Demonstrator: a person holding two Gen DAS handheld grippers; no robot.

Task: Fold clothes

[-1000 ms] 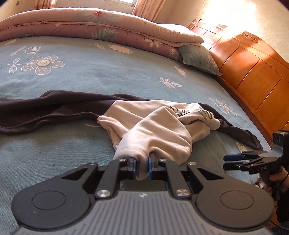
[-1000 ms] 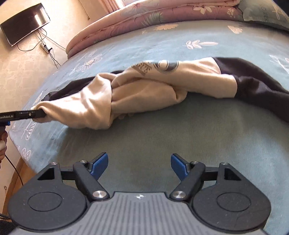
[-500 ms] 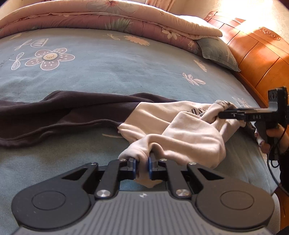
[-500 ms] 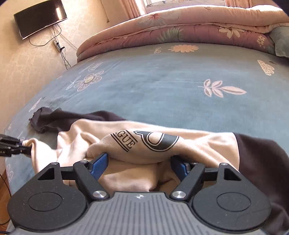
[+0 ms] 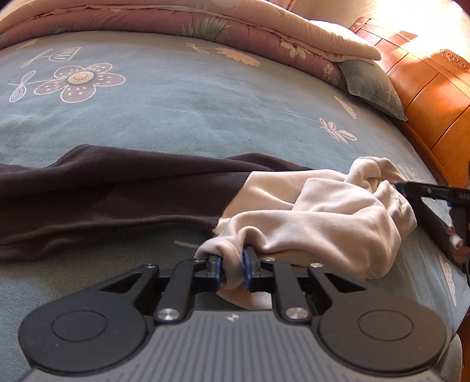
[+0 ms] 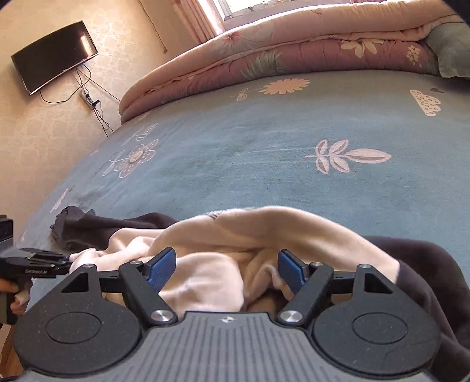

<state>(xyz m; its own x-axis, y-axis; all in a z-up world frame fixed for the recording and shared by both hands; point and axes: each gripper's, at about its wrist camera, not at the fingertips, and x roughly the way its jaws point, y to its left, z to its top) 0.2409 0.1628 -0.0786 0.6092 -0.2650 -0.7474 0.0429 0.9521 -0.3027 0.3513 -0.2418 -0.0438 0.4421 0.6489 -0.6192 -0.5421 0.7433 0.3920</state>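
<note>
Both cameras sit low at the near edge of the bed point(image 5: 188, 97), close over the crumpled garment point(image 5: 317, 223). The left view faces across the bed toward the quilt point(image 5: 205, 17), with the headboard point(image 5: 434, 97) at its right; the right view faces the quilt too, but with the wall television point(image 6: 55, 55) on its left. Both share garment, sheet and quilt, and each catches the other tool at its edge

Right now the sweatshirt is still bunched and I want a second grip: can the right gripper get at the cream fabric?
Probably yes. The right gripper is open with cream fabric bunched between its fingers, nothing blocking. The left gripper already pinches another fold.
</note>
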